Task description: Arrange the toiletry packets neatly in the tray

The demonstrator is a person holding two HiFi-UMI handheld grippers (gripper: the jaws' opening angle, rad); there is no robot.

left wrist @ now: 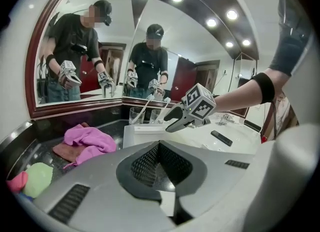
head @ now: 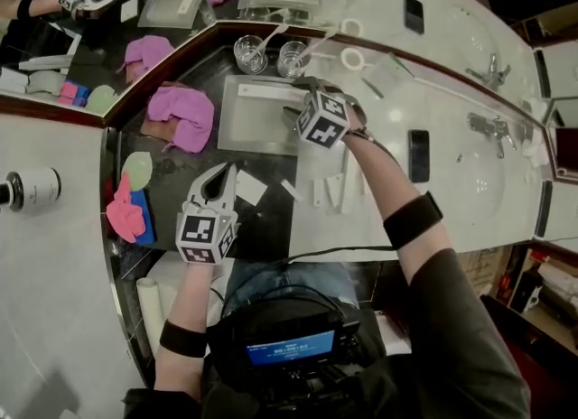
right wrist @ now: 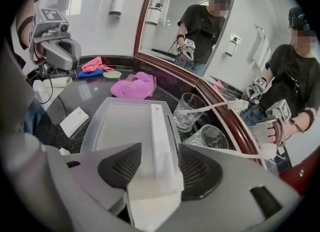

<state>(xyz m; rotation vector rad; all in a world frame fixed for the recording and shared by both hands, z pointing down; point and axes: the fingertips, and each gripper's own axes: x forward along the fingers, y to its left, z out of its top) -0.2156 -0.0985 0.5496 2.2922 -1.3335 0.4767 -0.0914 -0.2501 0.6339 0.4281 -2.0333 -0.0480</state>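
Over the tray [right wrist: 100, 126], the right gripper [right wrist: 158, 158] is hovering, jaws apart around a long packet [right wrist: 161, 126] lying along its twelve-o'clock edge; light, stiff-looking, probably best pinched mid-length. The left gripper [left wrist: 159, 151] is hanging closed, empty.

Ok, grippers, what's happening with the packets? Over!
Left gripper shut, empty. Right gripper open over the tray, long packet between its jaws, along the tray's edge. More packets loose on counter. Nothing blocking.
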